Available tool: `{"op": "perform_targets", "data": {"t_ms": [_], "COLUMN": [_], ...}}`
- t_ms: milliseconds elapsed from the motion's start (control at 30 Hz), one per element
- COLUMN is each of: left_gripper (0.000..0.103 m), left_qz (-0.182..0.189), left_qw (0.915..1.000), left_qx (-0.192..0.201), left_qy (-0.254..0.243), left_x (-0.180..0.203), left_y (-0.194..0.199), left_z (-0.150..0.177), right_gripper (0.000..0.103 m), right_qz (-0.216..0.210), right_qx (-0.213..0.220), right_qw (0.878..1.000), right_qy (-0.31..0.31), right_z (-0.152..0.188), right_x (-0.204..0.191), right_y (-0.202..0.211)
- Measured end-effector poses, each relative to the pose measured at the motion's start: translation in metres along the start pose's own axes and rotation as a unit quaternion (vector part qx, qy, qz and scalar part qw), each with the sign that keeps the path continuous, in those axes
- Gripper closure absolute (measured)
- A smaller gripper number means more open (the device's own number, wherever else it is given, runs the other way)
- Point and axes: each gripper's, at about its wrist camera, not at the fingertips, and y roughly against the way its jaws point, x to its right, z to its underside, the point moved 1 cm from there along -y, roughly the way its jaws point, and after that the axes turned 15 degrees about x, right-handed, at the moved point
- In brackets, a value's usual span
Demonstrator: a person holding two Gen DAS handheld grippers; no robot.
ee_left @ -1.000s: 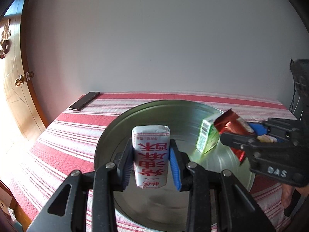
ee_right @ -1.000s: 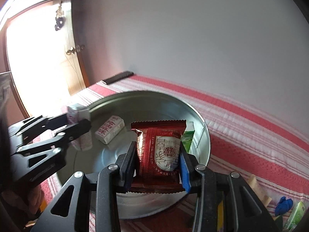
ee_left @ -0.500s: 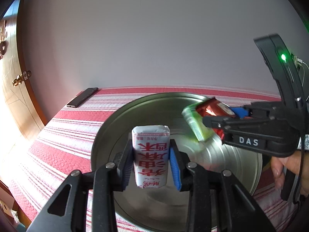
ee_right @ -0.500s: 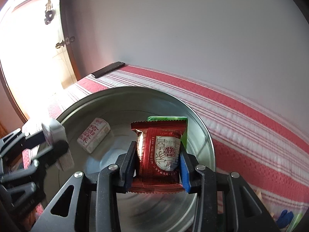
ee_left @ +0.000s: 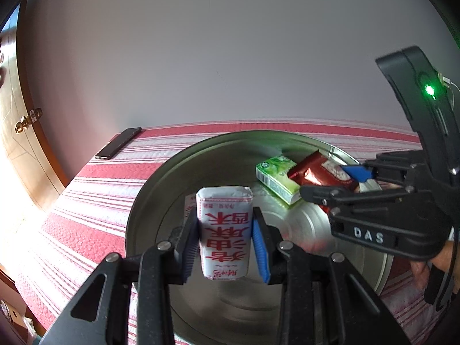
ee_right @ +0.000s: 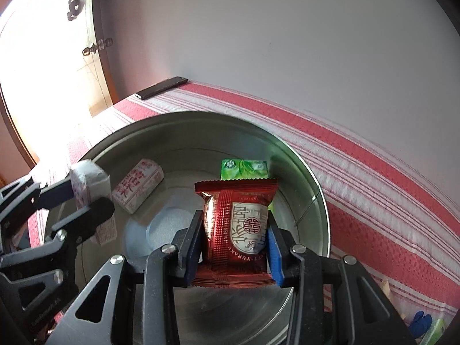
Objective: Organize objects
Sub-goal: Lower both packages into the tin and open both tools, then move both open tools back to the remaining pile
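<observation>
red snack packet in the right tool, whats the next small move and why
Probably lower it a little and open the right tool. The red snack packet is clamped over the metal tin, beside the green box lying inside, and bare tin floor shows below it.

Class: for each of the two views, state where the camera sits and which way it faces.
Left wrist: on the left tool, looking down into the metal tin; holds a white packet; a hand shows.
Right wrist: on the right tool, facing the tin's far rim; holds a red packet.
Shared: tin, green box, phone, each other's tool.
</observation>
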Motion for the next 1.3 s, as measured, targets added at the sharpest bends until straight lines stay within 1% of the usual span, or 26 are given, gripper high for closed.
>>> {"op": "perform_targets", "data": {"t_ms": [167,367,567,800,833,867,900,933,967,1033,1100,1167,1233,1267,1300], "left_gripper": [0.069,0.069,0.069,0.068,0.066,0.066,0.062,0.061,0.058,0.040,0.033,0.030,0.030,0.030,0.027], "left_qz": [-0.001,0.002,0.005,0.007,0.004,0.001,-0.002,-0.004,-0.009,-0.012,-0.021,-0.028,-0.025,-0.021,-0.016], "left_qw": [1.0000,0.9997,0.9990,0.9986,0.9987,0.9990,0.9992,0.9993,0.9994,0.9997,0.9998,0.9995,0.9993,0.9993,0.9991], "left_qx": [-0.007,-0.026,-0.043,-0.051,-0.049,-0.045,-0.038,-0.034,-0.029,-0.019,-0.003,0.012,0.025,0.030,0.038], "left_qy": [-0.003,-0.005,-0.008,-0.008,-0.009,-0.010,-0.014,-0.017,-0.019,-0.013,-0.005,0.000,0.010,0.011,0.010], "left_x": [-0.002,0.000,0.001,0.000,0.001,0.001,0.001,0.001,0.000,-0.002,-0.006,-0.007,-0.002,0.002,0.009], "left_y": [-0.005,-0.014,-0.023,-0.030,-0.029,-0.027,-0.025,-0.023,-0.020,-0.013,-0.003,0.006,0.017,0.021,0.027], "left_z": [-0.001,0.003,0.006,0.006,0.006,0.005,0.004,0.003,0.001,-0.002,-0.004,-0.006,-0.008,-0.008,-0.008], "right_gripper": [0.061,0.061,0.061,0.060,0.058,0.056,0.051,0.047,0.045,0.044,0.043,0.043,0.041,0.037,0.032], "right_qz": [-0.005,-0.007,-0.007,-0.011,-0.015,-0.018,-0.020,-0.014,-0.007,0.005,0.007,0.011,-0.002,0.005,0.022], "right_qx": [-0.011,-0.031,-0.036,-0.038,-0.037,-0.034,-0.028,-0.021,-0.015,0.000,0.019,0.038,0.066,0.071,0.077], "right_qw": [1.000,0.999,0.999,0.999,0.999,0.999,0.999,1.000,1.000,1.000,1.000,0.999,0.997,0.997,0.996], "right_qy": [0.001,0.006,0.014,0.018,0.015,0.013,0.011,0.012,0.013,0.012,0.001,-0.016,-0.029,-0.034,-0.037], "right_z": [0.007,0.015,0.018,0.017,0.017,0.017,0.016,0.016,0.015,0.015,0.017,0.022,0.030,0.035,0.040], "right_x": [-0.002,-0.002,-0.005,-0.008,-0.008,-0.008,-0.008,-0.008,-0.009,-0.007,-0.002,0.006,0.011,0.015,0.020], "right_y": [-0.004,-0.011,-0.013,-0.013,-0.013,-0.012,-0.009,-0.006,-0.004,0.005,0.019,0.034,0.053,0.062,0.071]}}
